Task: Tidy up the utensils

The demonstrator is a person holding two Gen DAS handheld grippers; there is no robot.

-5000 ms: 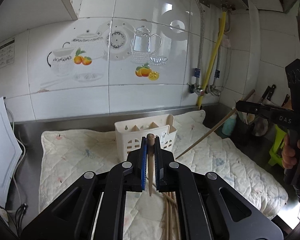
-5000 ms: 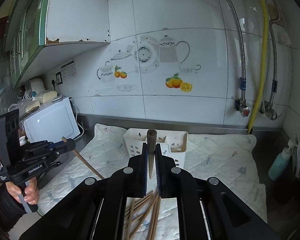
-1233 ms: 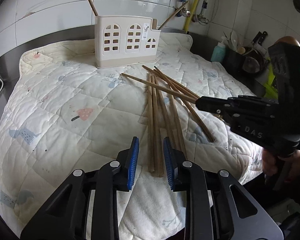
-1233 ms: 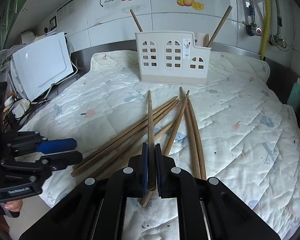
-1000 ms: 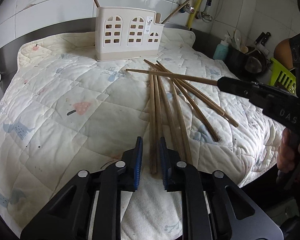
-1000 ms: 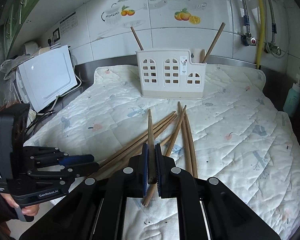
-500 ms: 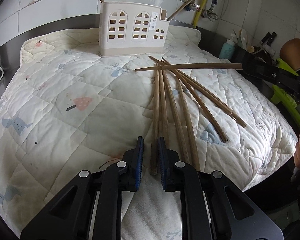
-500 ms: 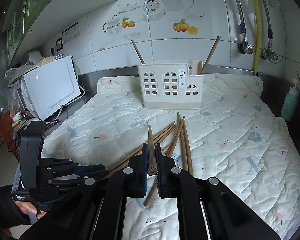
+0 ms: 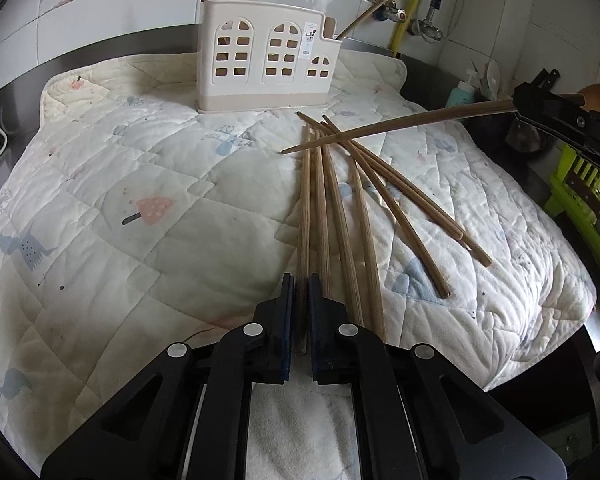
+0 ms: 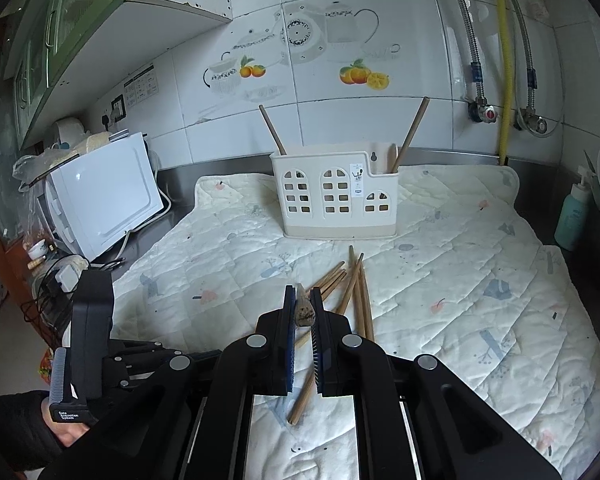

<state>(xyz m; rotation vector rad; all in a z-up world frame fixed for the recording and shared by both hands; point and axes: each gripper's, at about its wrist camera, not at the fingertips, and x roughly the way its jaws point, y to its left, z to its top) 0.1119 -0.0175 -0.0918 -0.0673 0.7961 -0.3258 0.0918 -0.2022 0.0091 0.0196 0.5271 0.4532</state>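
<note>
A cream utensil holder (image 9: 260,68) (image 10: 336,200) stands at the back of the quilted mat (image 9: 140,160), with two chopsticks (image 10: 272,128) upright in it. Several wooden chopsticks (image 9: 340,216) (image 10: 356,292) lie fanned on the mat in front of it. My left gripper (image 9: 301,280) is low over the near end of the leftmost chopstick (image 9: 305,208); its jaws are closing and the blue pads press on that stick. My right gripper (image 10: 303,296) (image 9: 520,104) is shut on another chopstick (image 9: 400,124), held in the air above the pile and seen end-on in the right wrist view.
A white appliance (image 10: 104,192) with cables sits left of the mat. A teal bottle (image 10: 572,216) and utensils stand at the right, with a green basket (image 9: 588,184) below. Pipes (image 10: 504,60) run down the tiled wall. The mat's front edge hangs over the counter.
The left jaws narrowed onto the leftmost chopstick. The right gripper rose with its chopstick, whose far end lifted clear of the pile.
</note>
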